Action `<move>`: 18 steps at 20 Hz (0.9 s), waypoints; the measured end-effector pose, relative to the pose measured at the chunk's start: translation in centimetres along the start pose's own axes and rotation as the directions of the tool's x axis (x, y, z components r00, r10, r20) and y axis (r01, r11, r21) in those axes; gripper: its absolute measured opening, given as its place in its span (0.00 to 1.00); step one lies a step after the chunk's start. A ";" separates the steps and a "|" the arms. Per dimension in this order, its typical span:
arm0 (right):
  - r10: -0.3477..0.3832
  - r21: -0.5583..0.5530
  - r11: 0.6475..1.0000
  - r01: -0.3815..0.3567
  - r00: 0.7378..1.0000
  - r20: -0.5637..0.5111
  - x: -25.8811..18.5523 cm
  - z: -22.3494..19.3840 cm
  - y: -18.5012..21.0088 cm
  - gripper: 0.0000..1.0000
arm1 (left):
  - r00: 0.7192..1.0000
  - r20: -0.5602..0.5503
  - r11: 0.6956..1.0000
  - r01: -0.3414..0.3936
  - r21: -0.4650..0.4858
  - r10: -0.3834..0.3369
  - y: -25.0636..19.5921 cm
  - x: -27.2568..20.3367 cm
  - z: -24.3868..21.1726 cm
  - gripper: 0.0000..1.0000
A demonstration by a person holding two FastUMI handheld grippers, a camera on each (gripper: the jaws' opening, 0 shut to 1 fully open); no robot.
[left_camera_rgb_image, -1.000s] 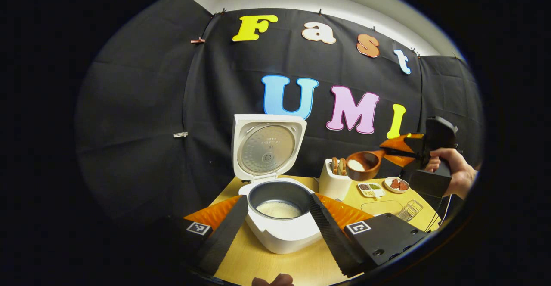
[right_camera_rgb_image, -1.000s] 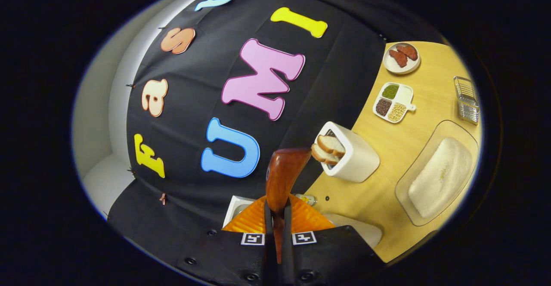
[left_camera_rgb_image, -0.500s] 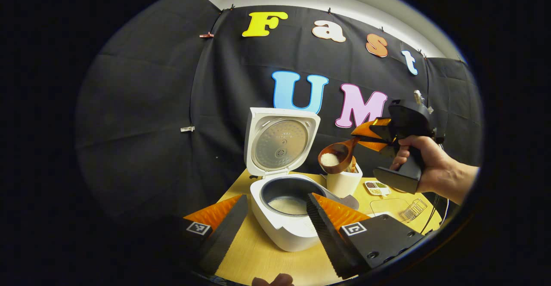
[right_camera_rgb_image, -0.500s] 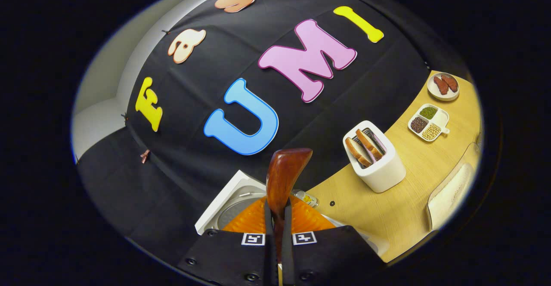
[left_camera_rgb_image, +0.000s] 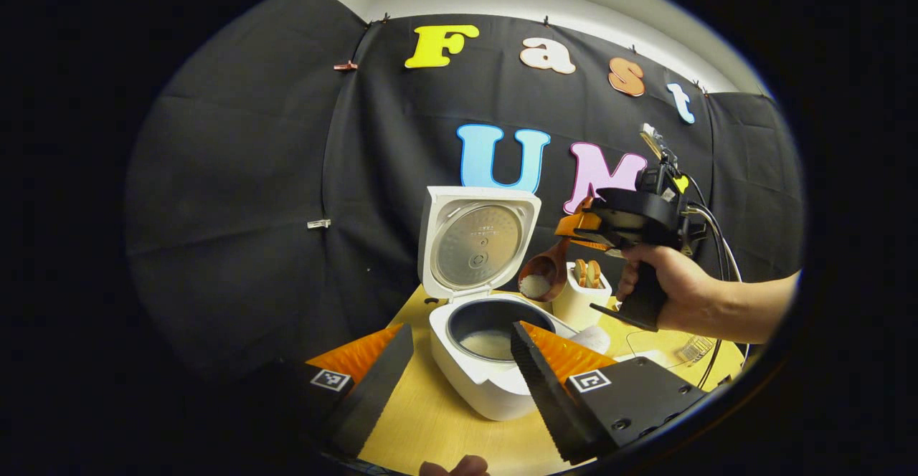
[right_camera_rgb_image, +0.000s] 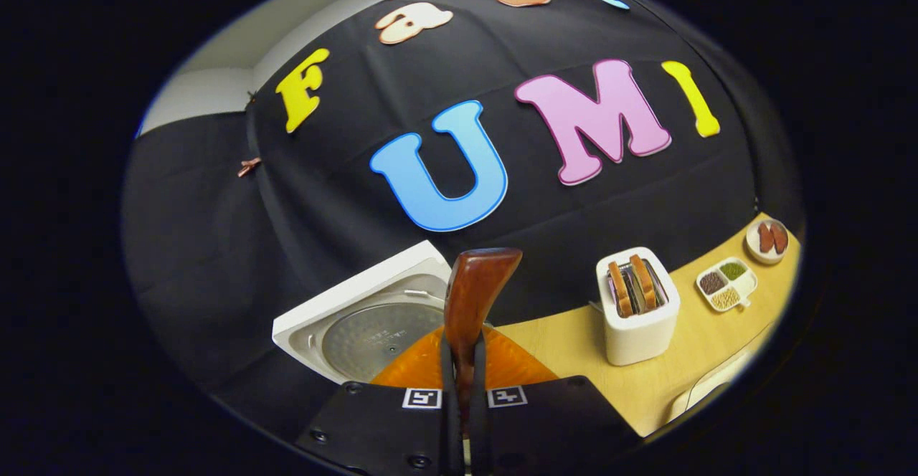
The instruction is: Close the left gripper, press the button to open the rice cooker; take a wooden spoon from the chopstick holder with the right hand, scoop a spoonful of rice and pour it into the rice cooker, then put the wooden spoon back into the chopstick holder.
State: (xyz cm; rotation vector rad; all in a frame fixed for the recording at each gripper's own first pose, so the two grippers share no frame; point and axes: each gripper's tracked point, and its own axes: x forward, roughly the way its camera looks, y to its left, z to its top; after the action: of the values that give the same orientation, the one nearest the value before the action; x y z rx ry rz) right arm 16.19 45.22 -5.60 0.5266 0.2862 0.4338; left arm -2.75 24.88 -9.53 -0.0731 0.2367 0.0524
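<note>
My right gripper (right_camera_rgb_image: 459, 383) has both fingers clamped on the handle of the wooden spoon (right_camera_rgb_image: 473, 293), whose bowl juts forward past the fingertips; in the left gripper view that spoon (left_camera_rgb_image: 541, 275) carries a small heap of rice and hangs tilted just above the far rim of the rice cooker (left_camera_rgb_image: 488, 361). My left gripper (left_camera_rgb_image: 459, 372) stands with its fingers wide apart, holding nothing, with the cooker between and beyond them. By my reading the lid (left_camera_rgb_image: 479, 243) is up and the scoop is made, so the pour comes next, then returning the spoon. I cannot pick out the chopstick holder; a toaster (right_camera_rgb_image: 638, 315) with bread sits on the table (right_camera_rgb_image: 566, 347) to the right.
</note>
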 end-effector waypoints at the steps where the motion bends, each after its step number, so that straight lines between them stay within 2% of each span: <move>1: 0.018 -0.042 0.999 -0.018 1.000 0.008 0.2 -0.2 0.6 0.08 | 1.000 -0.001 1.000 -0.002 -0.002 0.002 0.1 0.0 -0.1 0.95; 5: 0.094 -0.206 0.974 -0.090 0.996 0.008 0.1 -0.9 2.9 0.08 | 1.000 -0.004 1.000 -0.011 -0.004 0.011 0.5 0.0 -0.4 0.95; 8: 0.163 -0.323 0.934 -0.153 0.987 0.003 -0.2 -1.3 4.7 0.08 | 1.000 -0.007 1.000 -0.017 -0.011 0.017 0.8 0.0 -0.6 0.95; 13: 0.239 -0.479 0.851 -0.217 0.971 -0.016 -1.2 -2.5 6.8 0.08 | 1.000 -0.009 1.000 -0.023 -0.015 0.023 1.2 -0.1 -0.8 0.95; 15: 0.272 -0.538 0.807 -0.244 0.962 -0.028 -1.7 -3.0 7.6 0.08 | 1.000 -0.010 1.000 -0.024 -0.018 0.024 1.1 0.0 -0.9 0.95; 18: 0.314 -0.636 0.723 -0.270 0.948 -0.046 -2.6 -3.5 8.5 0.08 | 1.000 -0.009 0.999 -0.024 -0.021 0.024 1.0 0.1 -0.9 0.95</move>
State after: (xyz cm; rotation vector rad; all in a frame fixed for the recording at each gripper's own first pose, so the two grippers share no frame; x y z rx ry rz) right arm 9.92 52.07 -3.56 -0.0967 -0.0252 0.7847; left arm -2.97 25.83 -10.51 -0.0914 0.2456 0.0784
